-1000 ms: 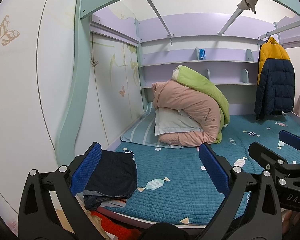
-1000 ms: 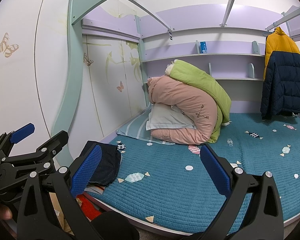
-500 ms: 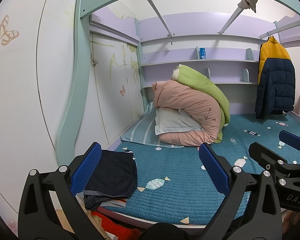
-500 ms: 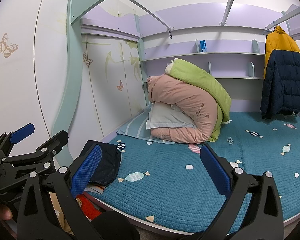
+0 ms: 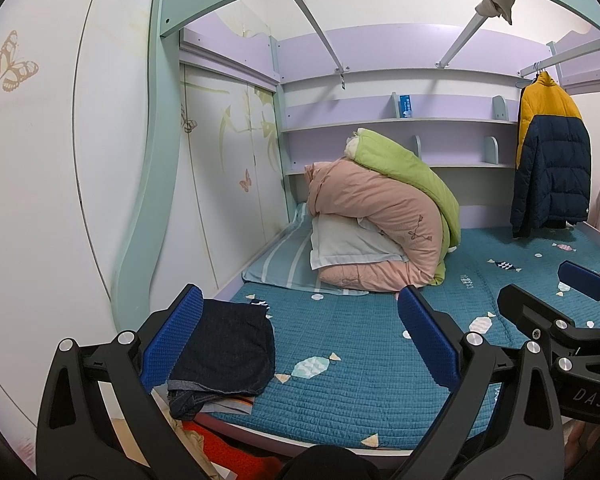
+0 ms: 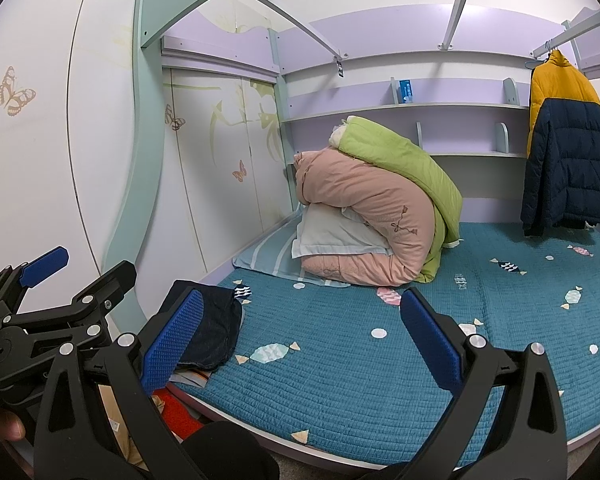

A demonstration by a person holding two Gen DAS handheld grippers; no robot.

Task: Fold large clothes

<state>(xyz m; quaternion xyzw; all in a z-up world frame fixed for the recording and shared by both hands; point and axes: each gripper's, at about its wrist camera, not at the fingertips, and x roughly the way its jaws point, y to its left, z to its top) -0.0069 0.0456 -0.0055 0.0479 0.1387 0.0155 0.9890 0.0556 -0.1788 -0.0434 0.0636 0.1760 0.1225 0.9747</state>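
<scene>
While both tongs gape empty, dark folded jeans (image 5: 224, 354) lie flat at the bed (image 5: 364, 364) corner

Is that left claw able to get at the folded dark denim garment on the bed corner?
Probably yes: the left claw is open, and nothing lies between it and the dark denim garment.

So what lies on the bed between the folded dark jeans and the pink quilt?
In the left wrist view, only bare teal bedspread and a corner of the striped pillow separate the jeans from the pink quilt.
</scene>
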